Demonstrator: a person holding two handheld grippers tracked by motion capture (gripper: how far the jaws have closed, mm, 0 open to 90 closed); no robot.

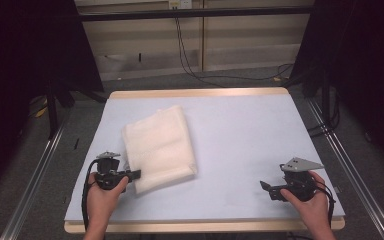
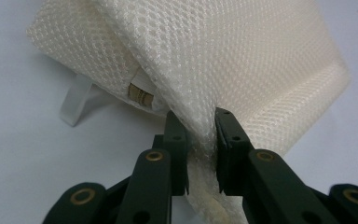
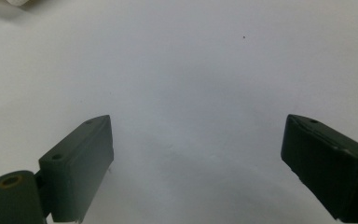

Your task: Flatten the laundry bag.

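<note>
One folded cream-white mesh cloth lies on the left half of the pale blue table mat, tilted, its near corner toward the person's left hand; in the left gripper view a small white tab and a brass-coloured zip end peek from under an upper layer; the left gripper pinches that near corner, its black jaws drawn close with bunched mesh squeezed between the pads; the bite looks shallow and may take only some of the layers, so a lift or pull could peel the top fold away and spill the stack open, or the slippery net could slide out of the pads; the open weave might also snag on a jaw edge; the right gripper rests well apart on the bare mat at the near right, jaws spread wide and holding nothing, too far off to steady the cloth if it drags across the mat.
</note>
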